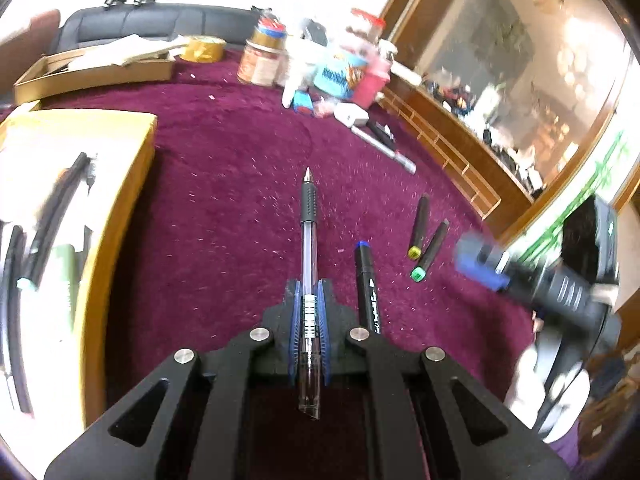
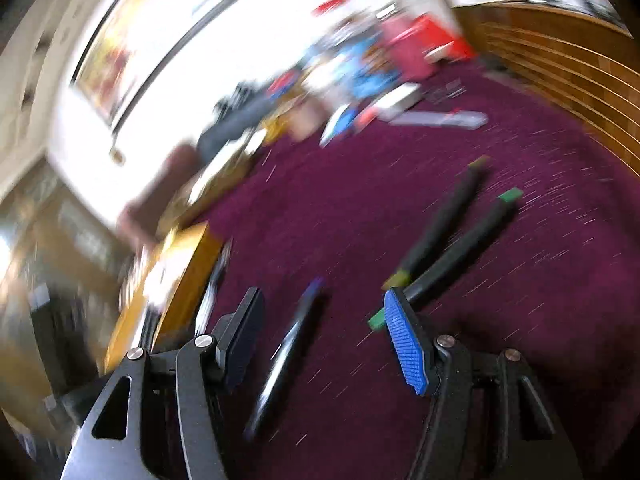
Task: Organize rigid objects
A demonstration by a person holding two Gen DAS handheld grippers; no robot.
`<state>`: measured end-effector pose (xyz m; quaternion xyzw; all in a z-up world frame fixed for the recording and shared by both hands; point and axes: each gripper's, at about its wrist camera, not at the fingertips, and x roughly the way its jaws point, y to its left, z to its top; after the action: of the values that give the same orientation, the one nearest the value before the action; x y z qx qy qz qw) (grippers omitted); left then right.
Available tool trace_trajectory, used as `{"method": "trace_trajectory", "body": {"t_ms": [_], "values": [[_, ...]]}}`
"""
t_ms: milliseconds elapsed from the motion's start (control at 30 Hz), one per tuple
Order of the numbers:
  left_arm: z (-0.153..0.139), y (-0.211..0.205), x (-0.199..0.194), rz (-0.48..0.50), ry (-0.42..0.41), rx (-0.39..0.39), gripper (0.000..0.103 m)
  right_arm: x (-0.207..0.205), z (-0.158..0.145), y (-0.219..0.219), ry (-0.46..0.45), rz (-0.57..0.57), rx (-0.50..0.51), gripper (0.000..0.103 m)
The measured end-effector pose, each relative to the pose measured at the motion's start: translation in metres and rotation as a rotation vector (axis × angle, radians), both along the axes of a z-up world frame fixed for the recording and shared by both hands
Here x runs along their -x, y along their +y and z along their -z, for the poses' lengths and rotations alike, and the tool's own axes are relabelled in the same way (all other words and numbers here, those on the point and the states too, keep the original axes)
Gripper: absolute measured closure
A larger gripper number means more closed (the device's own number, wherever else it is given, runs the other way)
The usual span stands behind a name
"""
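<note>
My left gripper (image 1: 308, 300) is shut on a clear ballpoint pen (image 1: 309, 240) with a black grip, held above the purple cloth with its tip pointing away. A black marker with a blue cap (image 1: 367, 280) lies just to its right. Two black markers, one with a yellow end (image 1: 419, 226) and one with a green end (image 1: 430, 250), lie further right. My right gripper (image 2: 324, 328) is open above the blue-capped marker (image 2: 288, 352), with the two markers (image 2: 440, 232) just beyond its right finger. It also shows blurred in the left wrist view (image 1: 480, 264).
A yellow box (image 1: 116, 216) holding several pens stands on the left; it shows in the right wrist view (image 2: 180, 280). Silver markers (image 1: 384, 148), jars, a tape roll (image 1: 202, 49) and packets crowd the far edge. A wooden ledge (image 1: 452, 152) borders the cloth on the right.
</note>
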<state>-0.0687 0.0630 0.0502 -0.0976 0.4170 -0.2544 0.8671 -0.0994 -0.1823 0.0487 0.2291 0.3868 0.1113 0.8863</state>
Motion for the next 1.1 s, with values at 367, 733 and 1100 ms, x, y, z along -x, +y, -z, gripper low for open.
{"method": "trace_trajectory", "body": {"t_ms": [367, 733, 1100], "values": [[-0.022, 0.091, 0.026, -0.197, -0.059, 0.073, 0.097, -0.031, 0.032, 0.104, 0.163, -0.166, 0.363, 0.047], [-0.003, 0.185, 0.027, -0.433, -0.025, 0.091, 0.096, -0.026, 0.031, 0.114, 0.138, -0.220, 0.348, 0.090], [0.022, 0.233, 0.008, -0.556, 0.058, 0.004, 0.096, -0.028, -0.015, 0.127, 0.086, -0.293, 0.108, 0.090]]}}
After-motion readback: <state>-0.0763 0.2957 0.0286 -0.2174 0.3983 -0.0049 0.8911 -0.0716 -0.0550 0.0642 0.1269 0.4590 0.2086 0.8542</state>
